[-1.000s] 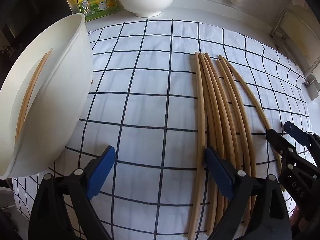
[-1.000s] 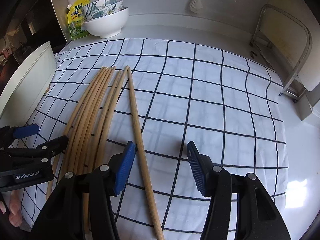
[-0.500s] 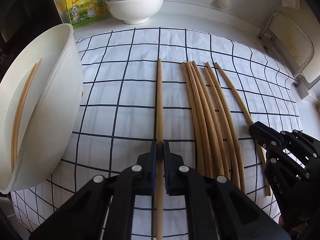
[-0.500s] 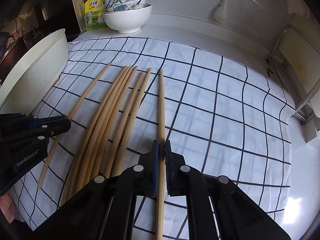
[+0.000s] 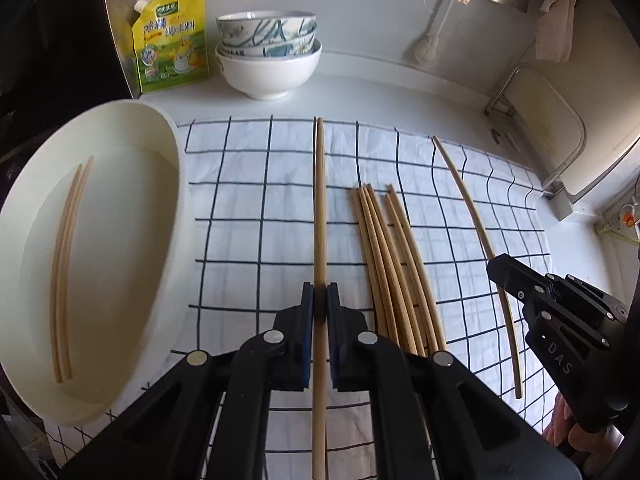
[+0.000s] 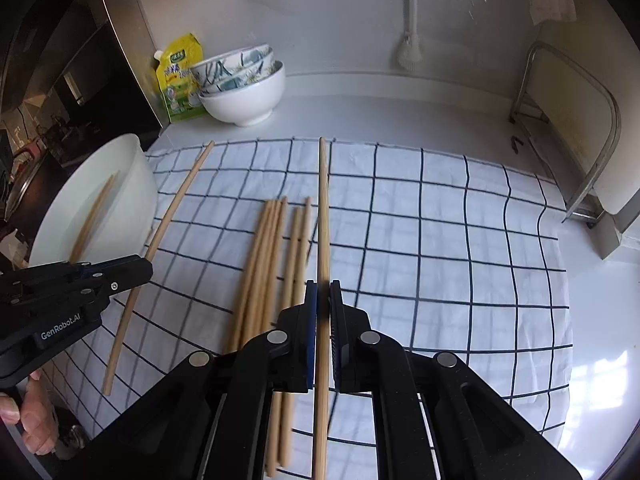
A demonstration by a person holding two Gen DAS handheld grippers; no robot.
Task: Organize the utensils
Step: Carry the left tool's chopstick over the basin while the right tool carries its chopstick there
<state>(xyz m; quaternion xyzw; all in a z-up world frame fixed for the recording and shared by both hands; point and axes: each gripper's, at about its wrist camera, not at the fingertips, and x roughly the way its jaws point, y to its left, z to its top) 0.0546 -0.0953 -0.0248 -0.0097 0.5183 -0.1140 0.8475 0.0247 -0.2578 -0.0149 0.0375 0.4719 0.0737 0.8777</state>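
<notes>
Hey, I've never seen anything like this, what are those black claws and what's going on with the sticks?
Those claws are hand-held grippers, one in each of a person's hands, each with a camera looking along its fingers. In the left camera's picture, the left gripper is clamped on one chopstick. In the right camera's picture, the right gripper is clamped on another chopstick. More loose chopsticks lie on a checked cloth. A white basin beside it holds two chopsticks. Stacked bowls stand behind.
</notes>
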